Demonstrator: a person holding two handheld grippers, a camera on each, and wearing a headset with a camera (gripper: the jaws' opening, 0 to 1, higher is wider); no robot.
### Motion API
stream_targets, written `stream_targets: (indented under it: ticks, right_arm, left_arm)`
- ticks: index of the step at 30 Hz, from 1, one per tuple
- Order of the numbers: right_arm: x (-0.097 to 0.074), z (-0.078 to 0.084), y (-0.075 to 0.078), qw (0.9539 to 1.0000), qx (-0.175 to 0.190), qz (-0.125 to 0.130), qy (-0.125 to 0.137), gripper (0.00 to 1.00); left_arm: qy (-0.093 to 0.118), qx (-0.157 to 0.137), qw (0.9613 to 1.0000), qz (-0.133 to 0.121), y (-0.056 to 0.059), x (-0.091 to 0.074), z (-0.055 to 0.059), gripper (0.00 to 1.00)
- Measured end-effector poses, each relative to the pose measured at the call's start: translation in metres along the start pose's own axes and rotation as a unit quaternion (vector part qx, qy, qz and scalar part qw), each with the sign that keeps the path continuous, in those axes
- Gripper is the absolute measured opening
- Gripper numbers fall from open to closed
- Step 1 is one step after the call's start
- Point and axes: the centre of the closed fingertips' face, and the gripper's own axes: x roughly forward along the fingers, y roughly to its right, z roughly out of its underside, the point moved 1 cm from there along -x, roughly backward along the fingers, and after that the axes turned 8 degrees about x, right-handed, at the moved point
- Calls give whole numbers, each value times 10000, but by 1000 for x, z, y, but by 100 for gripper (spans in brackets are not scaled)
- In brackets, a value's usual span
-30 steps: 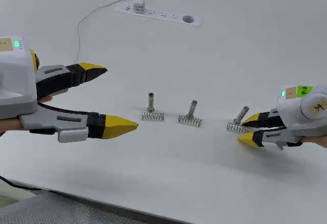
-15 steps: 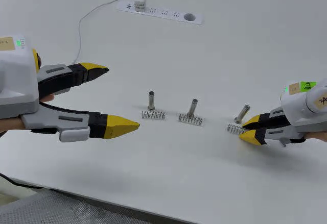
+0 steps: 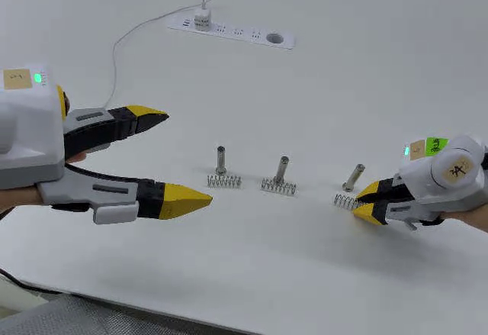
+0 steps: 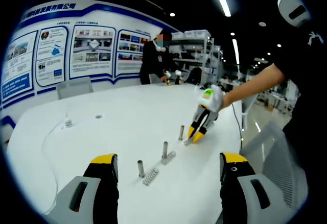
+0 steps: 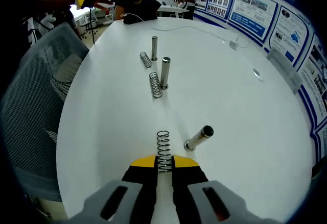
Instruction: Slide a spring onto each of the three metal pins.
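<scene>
**Right gripper view: spring end pinched, tilted pin just beside it**

The nearest spring (image 5: 163, 147) lies on the white table (image 5: 102, 132) with its long axis running straight ahead, in line with the jaws. Its near end sits between the yellow tips of the right gripper (image 5: 163, 164), which are clenched on it. The far end is free and open. Just to the right of the coil, and apart from it, is the tilted pin (image 5: 199, 138). The pin's base is near the spring's middle and its capped head angles away to the right. I cannot tell whether this pin lies flat or only leans.

Further along the same line stand the middle pin (image 5: 165, 72) and the far pin (image 5: 154, 48), both upright. The middle spring (image 5: 155, 84) and the far spring (image 5: 145, 59) each lie just beside their pin, not yet threaded on.

In the head view the left gripper (image 3: 185, 154) hovers well apart on the other side of the row, jaws spread wide and holding nothing.

The right gripper is much the nearer to this pair. As I judge it, the coming move depends on swinging the spring's free end round to meet the pin's head, since the two axes now diverge. The tilted pin may roll or shift unless it is steadied.
</scene>
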Motion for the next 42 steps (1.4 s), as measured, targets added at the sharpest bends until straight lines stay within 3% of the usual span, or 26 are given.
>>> stream_targets:
  ticks: [9, 18, 28, 32, 42]
  right_arm:
    - [-27, -14, -14, 9998, -5, 194, 97, 11]
    - [-52, -62, -43, 9973, -487, 117, 532, 11]
    - [-60, -109, -76, 9899, -1171, -185, 782, 11]
    - [-59, -120, -88, 9859, -1453, -290, 780, 11]
    - [-62, -139, -108, 9798, -1730, -489, 873, 11]
  left_arm:
    - [35, 82, 9998, 183, 14, 7, -3, 82]
    - [86, 221, 9983, 524, 32, 13, -10, 77]
    - [153, 261, 9966, 762, 49, 27, -18, 74]
    - [132, 302, 9957, 867, 56, 33, -19, 71]
    - [124, 437, 9933, 1063, 67, 44, -20, 58]
